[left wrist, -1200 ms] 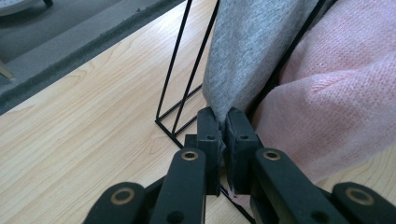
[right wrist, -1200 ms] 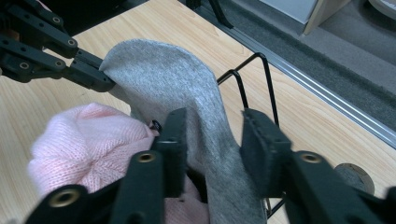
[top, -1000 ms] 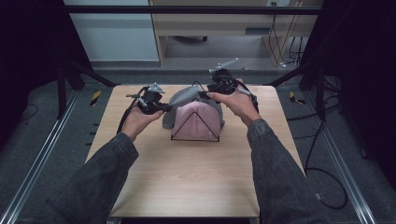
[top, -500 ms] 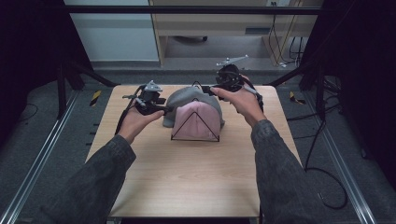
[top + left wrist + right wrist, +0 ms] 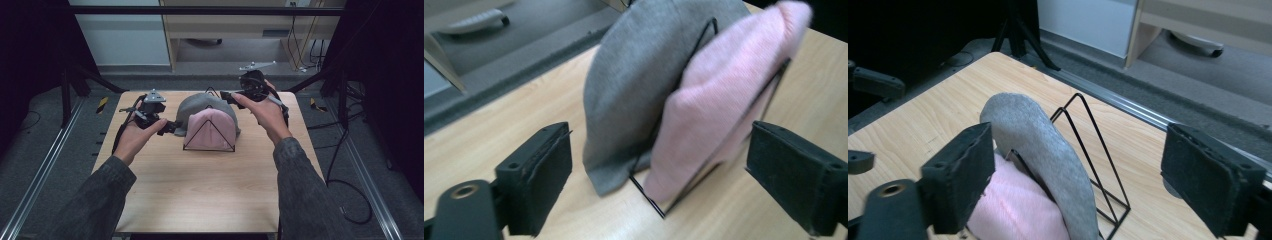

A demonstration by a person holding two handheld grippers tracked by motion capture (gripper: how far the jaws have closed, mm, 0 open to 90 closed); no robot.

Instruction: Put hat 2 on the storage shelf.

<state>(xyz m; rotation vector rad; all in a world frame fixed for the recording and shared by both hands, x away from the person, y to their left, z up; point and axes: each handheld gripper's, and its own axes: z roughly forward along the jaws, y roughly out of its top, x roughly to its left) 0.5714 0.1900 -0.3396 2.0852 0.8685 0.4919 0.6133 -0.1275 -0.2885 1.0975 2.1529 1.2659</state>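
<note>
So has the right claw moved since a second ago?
Yes. In the high view the right claw has lifted off the grey hat toward the table's far edge, its jaws opening with nothing between them.

Lower part of black wire triangular rack [image 5: 659, 207] hidden behind pink knitted hat [image 5: 719, 110] in left gripper view. In right gripper view, pink hat beside rack cut off by bottom edge, partly hidden under grey knitted hat [image 5: 1043, 150].

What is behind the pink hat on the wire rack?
A grey hat hangs on the black wire rack directly behind the pink hat, with one empty triangular divider beyond. The pink hat covers the grey one's lower front.
</note>
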